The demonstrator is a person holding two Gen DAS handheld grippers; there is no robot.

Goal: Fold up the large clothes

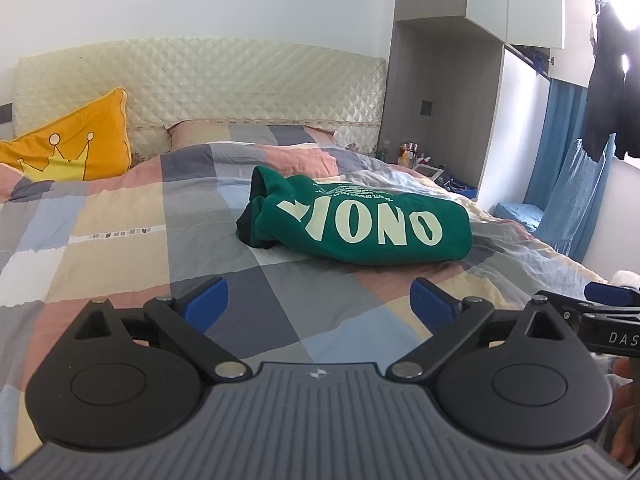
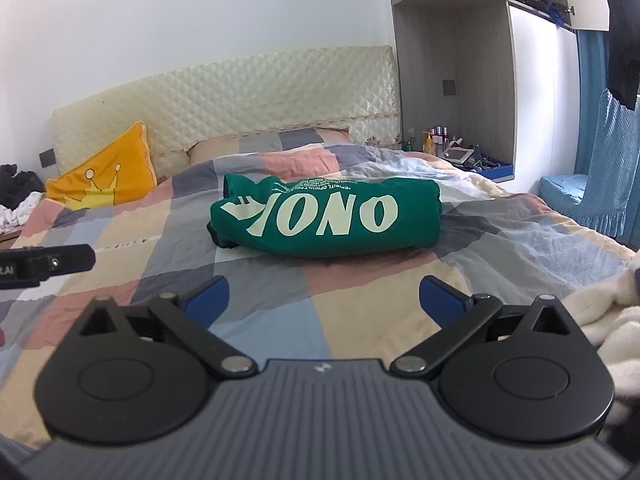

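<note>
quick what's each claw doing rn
left claw: open, holding nothing
right claw: open, holding nothing; green garment lies folded on the bed, untouched

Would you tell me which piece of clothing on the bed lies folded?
The green sweatshirt with pale lettering, mid-bed, is a compact folded bundle; the white fluffy garment at the right edge lies crumpled.

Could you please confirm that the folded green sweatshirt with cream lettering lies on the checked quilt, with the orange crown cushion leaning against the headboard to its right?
Not quite: the orange crown cushion is to the left of the folded green sweatshirt with cream lettering, not the right, as the right wrist view shows. The sweatshirt does lie on the checked quilt, and the cushion leans against the headboard.
</note>
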